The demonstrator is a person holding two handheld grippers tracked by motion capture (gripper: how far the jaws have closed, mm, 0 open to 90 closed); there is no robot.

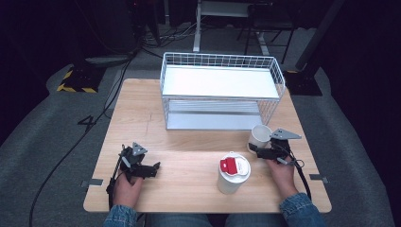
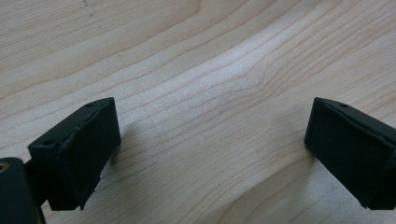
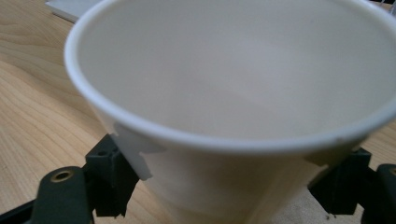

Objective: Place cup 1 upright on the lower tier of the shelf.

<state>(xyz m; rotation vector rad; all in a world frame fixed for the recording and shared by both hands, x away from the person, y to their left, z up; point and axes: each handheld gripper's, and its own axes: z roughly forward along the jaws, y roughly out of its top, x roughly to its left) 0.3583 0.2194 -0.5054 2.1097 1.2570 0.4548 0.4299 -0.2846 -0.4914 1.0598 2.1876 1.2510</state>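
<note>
Right tongs (image 1: 259, 149) clamped around white paper cup (image 1: 259, 137) on the surface (image 1: 189, 161) beside wire rack (image 1: 222, 90); left tongs (image 1: 150, 169) released, empty; likely grasp step, next a level lift.

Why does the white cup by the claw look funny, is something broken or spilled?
Nothing looks broken or spilled. The open white cup is empty and stands between the jaws of the right gripper, so it looks huge up close. The lidded cup stands upright on the table. The wire shelf sits straight.
</note>
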